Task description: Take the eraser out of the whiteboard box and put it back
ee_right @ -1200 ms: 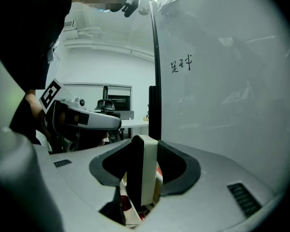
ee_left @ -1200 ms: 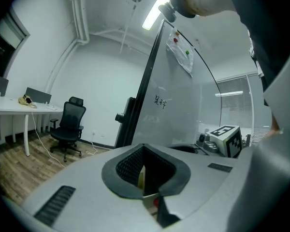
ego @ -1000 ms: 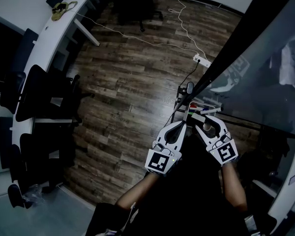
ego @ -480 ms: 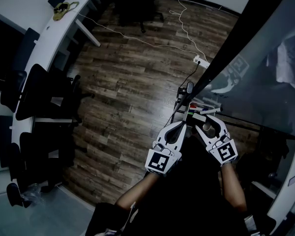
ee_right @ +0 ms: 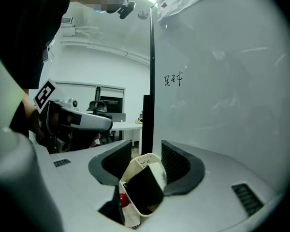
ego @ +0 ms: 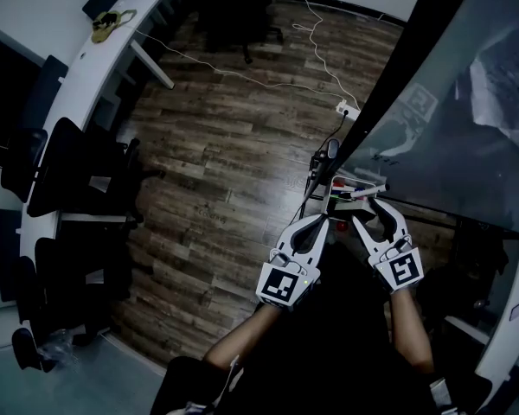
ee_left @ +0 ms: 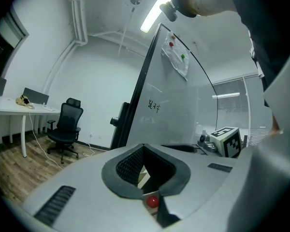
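Note:
The cream whiteboard box sits between the jaws of my right gripper. The eraser, black felt on a cream body, leans inside it. The pads stand apart beside it without pressing, so this gripper is open. In the head view the right gripper reaches the box on the whiteboard's ledge, where markers lie. My left gripper is just left of it, jaws shut at the tips. A cream corner of the box shows behind the left gripper.
The whiteboard with its black frame fills the right side. A power strip and its cable lie on the wooden floor. Dark office chairs and a curved white desk stand at the left.
My right gripper's jaws have spread wider and tilted toward the board. The cream piece seen between them earlier no longer shows there in the head view. The left gripper has stayed put.

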Demonstrator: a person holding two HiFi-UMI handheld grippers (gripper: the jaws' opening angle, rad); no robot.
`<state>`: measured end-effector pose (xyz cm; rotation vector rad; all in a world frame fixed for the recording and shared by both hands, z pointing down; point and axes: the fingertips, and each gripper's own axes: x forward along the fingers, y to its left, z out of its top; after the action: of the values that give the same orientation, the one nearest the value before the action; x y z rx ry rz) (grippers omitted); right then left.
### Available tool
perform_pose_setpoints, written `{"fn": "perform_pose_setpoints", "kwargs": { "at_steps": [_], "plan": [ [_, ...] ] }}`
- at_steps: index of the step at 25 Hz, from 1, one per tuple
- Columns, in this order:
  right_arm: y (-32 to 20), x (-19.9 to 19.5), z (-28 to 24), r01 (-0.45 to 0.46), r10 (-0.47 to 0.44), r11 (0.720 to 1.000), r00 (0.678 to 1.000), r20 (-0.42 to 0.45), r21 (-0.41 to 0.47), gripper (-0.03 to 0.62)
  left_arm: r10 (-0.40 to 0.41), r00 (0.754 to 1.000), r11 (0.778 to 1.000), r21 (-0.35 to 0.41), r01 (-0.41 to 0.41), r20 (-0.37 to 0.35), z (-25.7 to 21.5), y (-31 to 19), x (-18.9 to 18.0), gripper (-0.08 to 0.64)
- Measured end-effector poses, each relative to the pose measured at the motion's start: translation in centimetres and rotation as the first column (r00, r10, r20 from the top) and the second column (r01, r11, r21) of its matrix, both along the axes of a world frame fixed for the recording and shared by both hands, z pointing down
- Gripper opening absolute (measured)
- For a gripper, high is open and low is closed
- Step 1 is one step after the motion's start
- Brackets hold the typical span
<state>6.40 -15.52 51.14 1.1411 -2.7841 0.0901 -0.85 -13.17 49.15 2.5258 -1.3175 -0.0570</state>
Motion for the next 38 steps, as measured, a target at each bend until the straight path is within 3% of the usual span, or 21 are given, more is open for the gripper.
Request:
{"fn": "perform_pose_setpoints", "kwargs": {
  "at_steps": [8, 15, 18, 22, 27, 34, 38],
  "plan": [
    [1.3, 1.3, -2.2, -0.124, 0.123, 0.991, 0.992, 0.018, 0.041, 0.183, 0.034, 0.999, 0.999, 0.011, -0.034, -0.014, -0.8, 1.6, -0.5, 0.006],
    [3.5, 2.6, -4.1, -0.262, 0.261, 0.964, 0.965, 0.039, 0.031, 0.175, 0.087, 0.996, 0.996, 0.032, -0.086, -0.011, -1.6, 3.5, -0.8, 0.006],
    [4.7, 3.3, -4.3, -0.333, 0.332, 0.943, 0.943, 0.027, 0.019, 0.117, 0.119, 0.992, 0.992, 0.048, -0.121, 0.038, -1.7, 4.4, -1.0, 0.006],
    [6.8, 4.4, -3.8, -0.408, 0.409, 0.912, 0.911, 0.056, -0.037, 0.045, 0.131, 0.991, 0.990, 0.054, -0.131, 0.001, -2.7, 5.4, -1.2, 0.006],
    [9.4, 4.4, -3.7, -0.437, 0.442, 0.896, 0.895, 0.064, -0.077, 0.025, 0.148, 0.988, 0.988, 0.060, -0.145, -0.040, -3.3, 7.3, -1.3, 0.005],
    [12.4, 4.2, -3.6, -0.482, 0.498, 0.863, 0.861, 0.100, -0.153, 0.017, 0.147, 0.989, 0.989, 0.042, -0.145, -0.033, -3.3, 9.7, -2.2, 0.006],
    [13.5, 4.9, -4.3, -0.488, 0.503, 0.860, 0.859, 0.091, -0.146, 0.017, 0.140, 0.990, 0.988, 0.064, -0.139, -0.018, -4.0, 10.0, -1.8, 0.006]
  ]
}}
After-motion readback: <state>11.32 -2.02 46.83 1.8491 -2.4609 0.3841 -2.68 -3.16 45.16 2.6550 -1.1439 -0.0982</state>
